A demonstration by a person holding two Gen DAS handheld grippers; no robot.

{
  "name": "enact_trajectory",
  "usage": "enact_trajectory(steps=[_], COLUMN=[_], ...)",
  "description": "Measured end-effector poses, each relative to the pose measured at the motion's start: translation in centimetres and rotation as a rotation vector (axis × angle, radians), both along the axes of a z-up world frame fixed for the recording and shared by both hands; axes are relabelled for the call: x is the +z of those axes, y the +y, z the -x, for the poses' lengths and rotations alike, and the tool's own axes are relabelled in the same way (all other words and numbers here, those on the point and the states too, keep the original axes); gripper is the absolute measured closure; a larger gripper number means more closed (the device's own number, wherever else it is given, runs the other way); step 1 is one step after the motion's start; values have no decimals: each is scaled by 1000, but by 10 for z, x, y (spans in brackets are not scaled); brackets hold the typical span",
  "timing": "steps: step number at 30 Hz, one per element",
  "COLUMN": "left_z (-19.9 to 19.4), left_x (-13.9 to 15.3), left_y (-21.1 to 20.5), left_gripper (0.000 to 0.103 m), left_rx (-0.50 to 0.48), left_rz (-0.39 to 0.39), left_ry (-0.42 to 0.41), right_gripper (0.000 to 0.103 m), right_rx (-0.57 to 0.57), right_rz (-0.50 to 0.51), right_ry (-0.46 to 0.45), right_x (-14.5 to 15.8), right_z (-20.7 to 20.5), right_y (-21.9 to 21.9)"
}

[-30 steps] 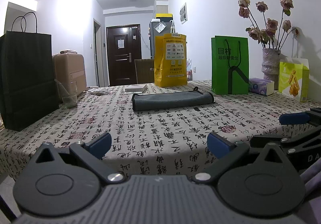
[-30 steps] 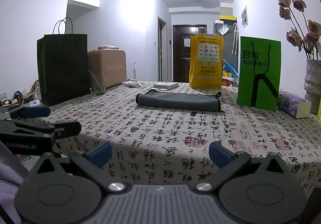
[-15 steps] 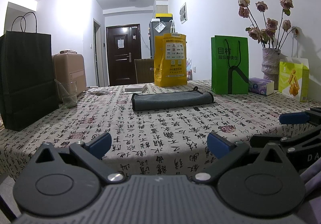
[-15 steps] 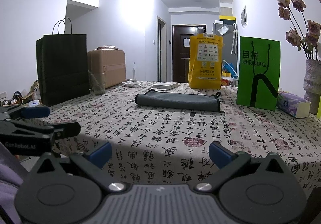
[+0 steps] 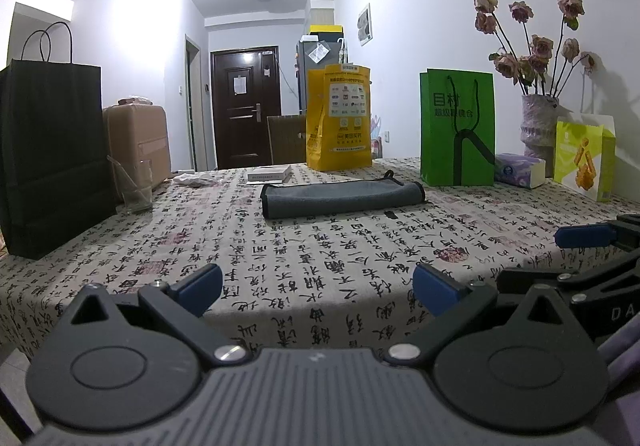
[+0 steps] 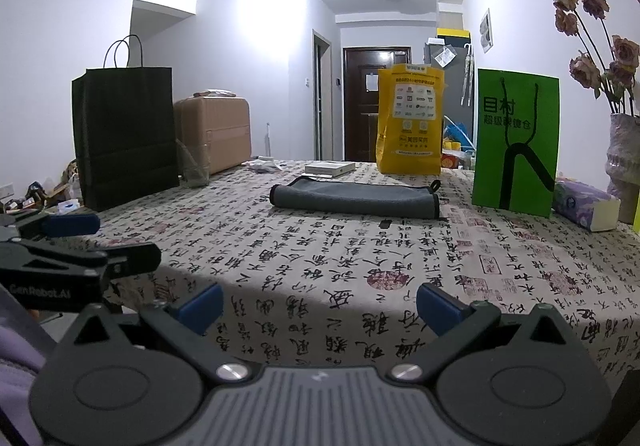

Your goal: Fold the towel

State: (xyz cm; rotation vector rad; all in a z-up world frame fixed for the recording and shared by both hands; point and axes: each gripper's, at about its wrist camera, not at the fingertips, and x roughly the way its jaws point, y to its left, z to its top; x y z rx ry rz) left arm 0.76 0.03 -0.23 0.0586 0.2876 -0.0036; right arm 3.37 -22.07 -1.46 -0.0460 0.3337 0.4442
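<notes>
Mid-bench lies the grey towel, already folded long. Both grippers, left and right, hover near the edge, jaws spread, empty.

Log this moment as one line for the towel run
left: open, empty | right: open, empty | towel: folded, mid-table, untouched | both at near edge of table
</notes>
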Motion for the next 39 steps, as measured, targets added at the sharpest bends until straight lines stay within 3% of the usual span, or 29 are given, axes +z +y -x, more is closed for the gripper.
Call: enact_trajectory(steps=[39], left_z=[0], left_x=[-4], left_y=[-1], left_gripper=[0], left_rx=[-7], left_rz=[-3], left_ry=[8], right_gripper=[0], right_rx=[-2], right_rz=[0], right_ry=[10], right_x=[-4], right_z=[-1], right_y=[1])
